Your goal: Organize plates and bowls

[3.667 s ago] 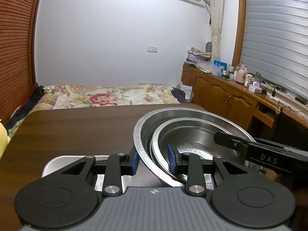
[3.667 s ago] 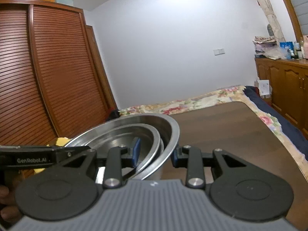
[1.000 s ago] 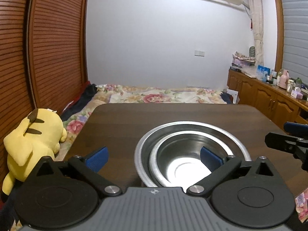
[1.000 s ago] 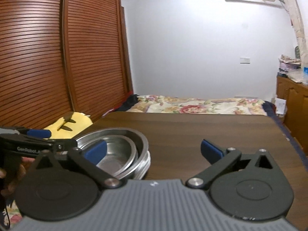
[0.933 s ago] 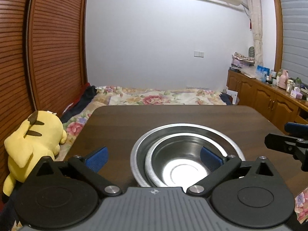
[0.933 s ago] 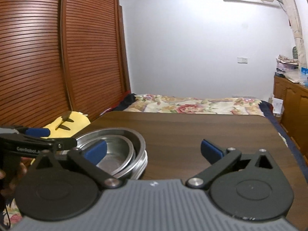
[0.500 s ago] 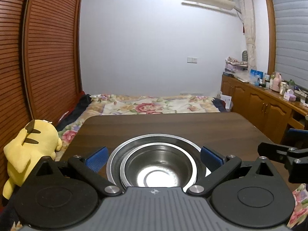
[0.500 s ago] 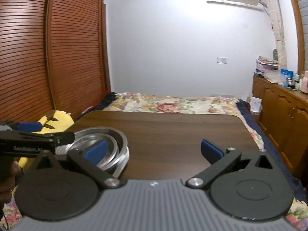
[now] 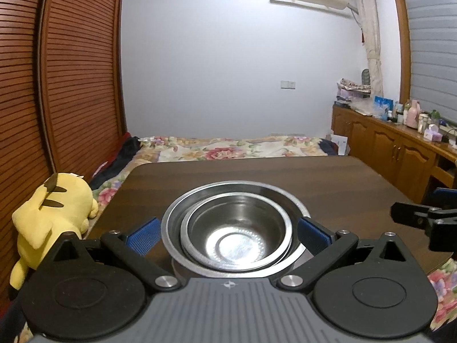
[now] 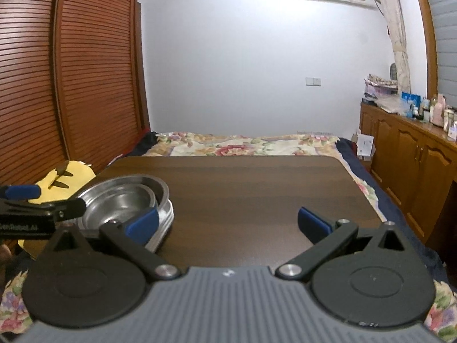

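While the smaller steel bowl (image 9: 234, 228) sat nested inside the larger steel bowl (image 9: 288, 200), the pair rested on the dark wooden table (image 9: 328, 183) near its near-left corner, and the right wrist view showed the same stack (image 10: 125, 200) at the table's left side. Something pale lay under the near edge of the stack, too hidden to name. The left gripper (image 9: 228, 235) stood just in front of the bowls with its blue-padded fingers (image 9: 141, 235) spread wide to either side of the stack, gripping nothing. The right gripper (image 10: 227, 220) was likewise spread wide and empty, held over bare tabletop to the right of the bowls; its tip also showed at the right edge of the left wrist view. A yellow plush toy (image 9: 51, 211) lay off the table's left edge beside the slatted wooden wardrobe doors (image 9: 57, 85). Beyond the far edge spread a floral bedspread (image 9: 228, 148), and wooden cabinets (image 9: 400, 154) ran along the right wall.
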`<state>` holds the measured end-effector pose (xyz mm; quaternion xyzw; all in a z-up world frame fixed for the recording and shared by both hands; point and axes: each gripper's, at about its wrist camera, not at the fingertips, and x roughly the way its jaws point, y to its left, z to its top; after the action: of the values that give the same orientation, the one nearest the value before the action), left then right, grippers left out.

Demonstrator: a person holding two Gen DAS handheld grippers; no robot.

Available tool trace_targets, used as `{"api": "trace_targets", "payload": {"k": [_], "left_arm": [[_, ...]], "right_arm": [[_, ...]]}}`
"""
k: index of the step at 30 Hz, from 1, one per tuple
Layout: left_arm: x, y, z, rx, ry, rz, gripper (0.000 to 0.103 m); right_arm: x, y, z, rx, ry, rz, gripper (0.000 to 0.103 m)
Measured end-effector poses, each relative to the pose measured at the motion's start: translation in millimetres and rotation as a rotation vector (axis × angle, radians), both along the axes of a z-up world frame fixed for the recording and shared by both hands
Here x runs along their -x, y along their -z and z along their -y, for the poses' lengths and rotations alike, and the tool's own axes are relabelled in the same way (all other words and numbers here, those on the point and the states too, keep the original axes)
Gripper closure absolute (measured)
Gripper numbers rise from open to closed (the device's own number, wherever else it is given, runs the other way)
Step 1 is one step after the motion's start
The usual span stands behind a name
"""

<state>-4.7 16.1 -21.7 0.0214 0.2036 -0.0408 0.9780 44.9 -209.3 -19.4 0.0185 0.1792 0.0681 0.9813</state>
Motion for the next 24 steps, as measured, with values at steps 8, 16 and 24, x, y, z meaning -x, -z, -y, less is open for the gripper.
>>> {"api": "trace_targets", "payload": {"k": [8, 16, 24], "left_arm": [[2.0, 10.3, 2.7, 0.001, -0.003, -0.009, 0.000], [4.4, 22.1, 1.0, -0.002, -0.009, -0.020, 0.000], [4.2, 23.8, -1.2, 0.009, -0.017, -0.017, 0.000]], "right_arm": [[4.2, 11.3, 3.0, -0.015, 0.027, -0.010, 0.000], [2.9, 20.2, 4.3, -0.013, 0.038, -0.019, 0.000], [3.2, 21.2, 7.3, -0.018, 0.052, -0.011, 0.000]]}}
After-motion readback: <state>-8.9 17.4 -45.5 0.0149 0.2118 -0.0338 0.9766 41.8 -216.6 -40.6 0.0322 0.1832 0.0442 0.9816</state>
